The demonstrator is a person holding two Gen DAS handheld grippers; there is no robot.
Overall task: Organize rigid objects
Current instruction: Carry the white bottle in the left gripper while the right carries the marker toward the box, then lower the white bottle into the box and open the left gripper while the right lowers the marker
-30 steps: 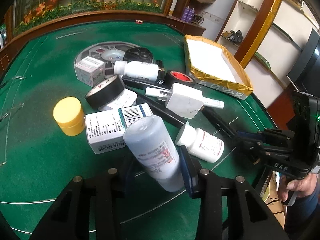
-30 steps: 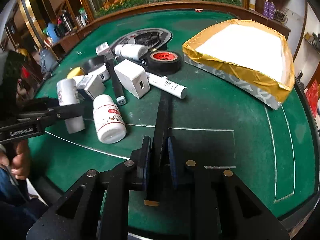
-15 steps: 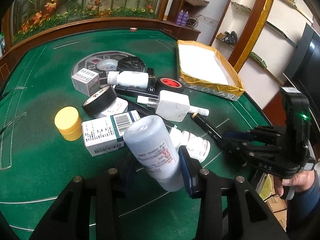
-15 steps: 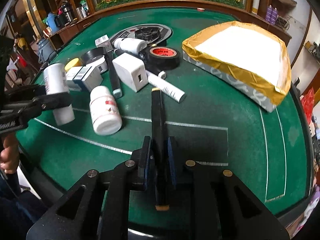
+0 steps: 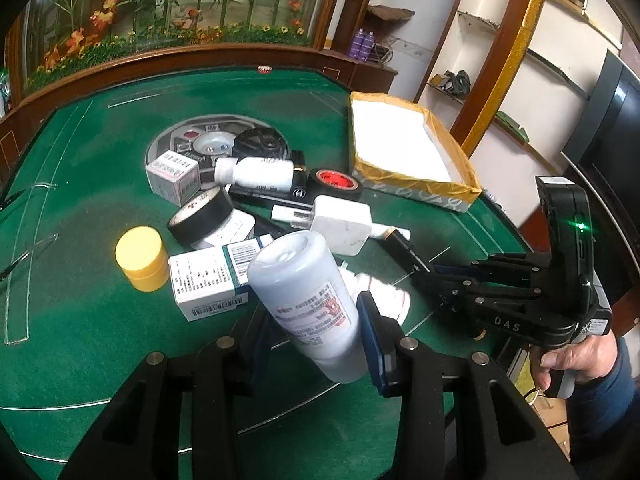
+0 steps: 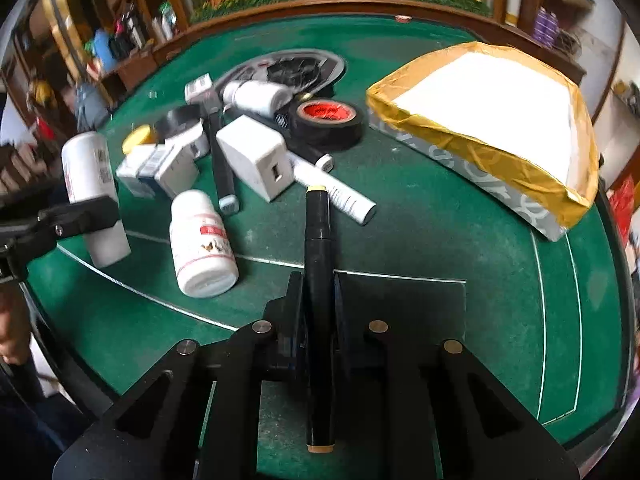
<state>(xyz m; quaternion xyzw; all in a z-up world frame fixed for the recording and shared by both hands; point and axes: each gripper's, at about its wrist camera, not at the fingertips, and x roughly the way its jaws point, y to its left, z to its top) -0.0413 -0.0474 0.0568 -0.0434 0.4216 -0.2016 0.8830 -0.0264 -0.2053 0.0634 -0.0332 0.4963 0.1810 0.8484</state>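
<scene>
Transfer step in hand, by judgement. The left claw (image 5: 316, 344) grips a white bottle (image 5: 308, 300); the right claw (image 6: 318, 300) grips a black marker (image 6: 318, 248). Both are held above the green surface (image 6: 440, 232). Next move: carry each over the gold-rimmed box (image 6: 480, 152) and release.

Green felt table (image 6: 460, 240) carries gold-edged box (image 6: 500, 152), tape roll (image 6: 326, 118), bottles.

A home game room: green felt mahjong table (image 5: 100, 320) (wood-rimmed), flower mural (image 5: 160, 12), wall shelves (image 5: 500, 32).
</scene>
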